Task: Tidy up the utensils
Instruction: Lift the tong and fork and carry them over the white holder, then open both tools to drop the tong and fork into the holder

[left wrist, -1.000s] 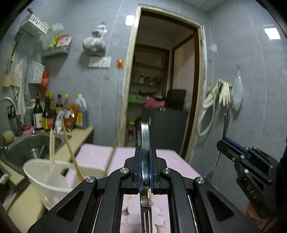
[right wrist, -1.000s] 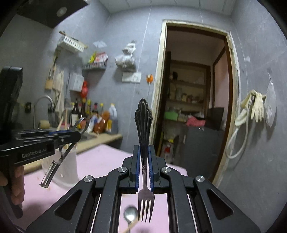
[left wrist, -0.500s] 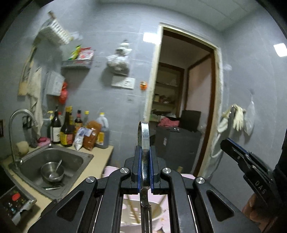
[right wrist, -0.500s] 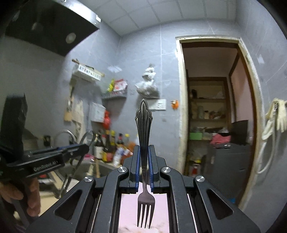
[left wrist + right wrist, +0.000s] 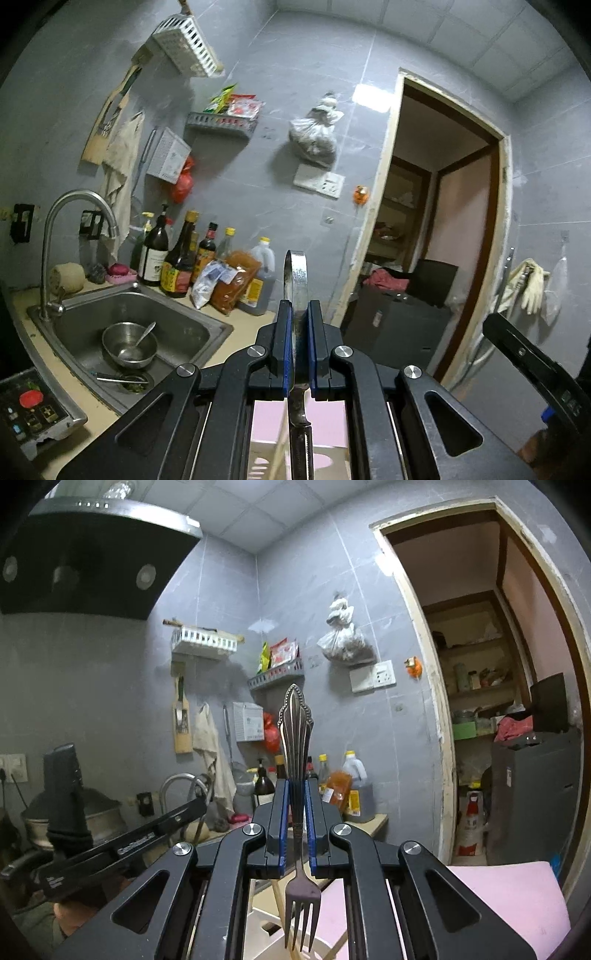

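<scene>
Utensils first: the silver metal fork with the ornate fluted handle [image 5: 295,812] is clamped in the right gripper [image 5: 295,834], standing pretty much upright, handle up and tines down. The tines hang right over the mouth of the white plastic utensil holder [image 5: 266,928] at the bottom of the right wrist view, with a couple of light wooden chopsticks [image 5: 279,897] already leaning inside it. So the fork's long axis is already lined up for a straight drop; I'd guess it only needs lowering and letting go, watching that the tines don't snag the chopsticks. The left gripper [image 5: 298,347] is closed on a steel peeler with a looped flat handle [image 5: 297,332], also held vertical, loop up and slotted blade end down. Below it there's a bit of that same white holder's rim and a chopstick against the pink worktop [image 5: 332,421], so both tools sit above the holder; can't really tell which one is closer to going in. Off to the left is the stainless steel sink [image 5: 184,325] with a small round metal bowl [image 5: 129,345] in it, and a spoon resting in that bowl. Row of dark sauce bottles [image 5: 181,258] along the wall behind the sink, well away from the action.
</scene>
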Tool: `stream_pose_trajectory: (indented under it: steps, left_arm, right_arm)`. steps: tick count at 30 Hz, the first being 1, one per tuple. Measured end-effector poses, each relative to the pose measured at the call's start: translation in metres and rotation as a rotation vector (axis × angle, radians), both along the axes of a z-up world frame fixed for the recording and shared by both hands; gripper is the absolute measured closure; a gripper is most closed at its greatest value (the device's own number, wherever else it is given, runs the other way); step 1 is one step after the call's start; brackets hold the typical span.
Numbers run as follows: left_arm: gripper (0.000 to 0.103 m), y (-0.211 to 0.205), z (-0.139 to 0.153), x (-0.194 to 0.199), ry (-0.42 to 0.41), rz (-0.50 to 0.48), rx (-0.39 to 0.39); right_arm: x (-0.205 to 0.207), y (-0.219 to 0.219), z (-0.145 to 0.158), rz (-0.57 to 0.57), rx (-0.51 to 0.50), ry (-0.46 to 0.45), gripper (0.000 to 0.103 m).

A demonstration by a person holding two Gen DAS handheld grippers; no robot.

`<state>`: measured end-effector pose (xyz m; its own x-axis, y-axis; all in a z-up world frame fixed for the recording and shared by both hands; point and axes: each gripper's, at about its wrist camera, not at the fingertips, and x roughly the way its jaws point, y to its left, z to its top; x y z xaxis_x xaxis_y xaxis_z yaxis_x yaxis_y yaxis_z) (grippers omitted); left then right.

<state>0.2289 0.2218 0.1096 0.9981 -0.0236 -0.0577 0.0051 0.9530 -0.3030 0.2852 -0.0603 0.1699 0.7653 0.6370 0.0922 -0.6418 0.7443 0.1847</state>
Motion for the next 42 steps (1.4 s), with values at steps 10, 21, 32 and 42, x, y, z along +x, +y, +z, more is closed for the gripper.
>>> stream_pose_trajectory:
  steps: [10, 21, 32, 42]
  left_arm:
    - [0.098, 0.003, -0.040, 0.020, 0.034, 0.097, 0.007]
    - [0.098, -0.018, -0.068, 0.013, 0.094, 0.036, 0.119]
    - [0.094, -0.011, -0.077, 0.006, 0.216, -0.076, -0.016]
    - [0.070, -0.024, -0.048, -0.015, 0.149, -0.091, 0.003]
  right_arm:
    - [0.015, 0.022, -0.034, 0.001, -0.065, 0.054, 0.097]
    - [0.014, 0.029, -0.060, 0.009, -0.149, 0.094, 0.096]
    - [0.017, 0.026, -0.077, 0.019, -0.182, 0.161, 0.092]
    - [0.000, 0.011, -0.052, 0.010, -0.128, 0.066, 0.078]
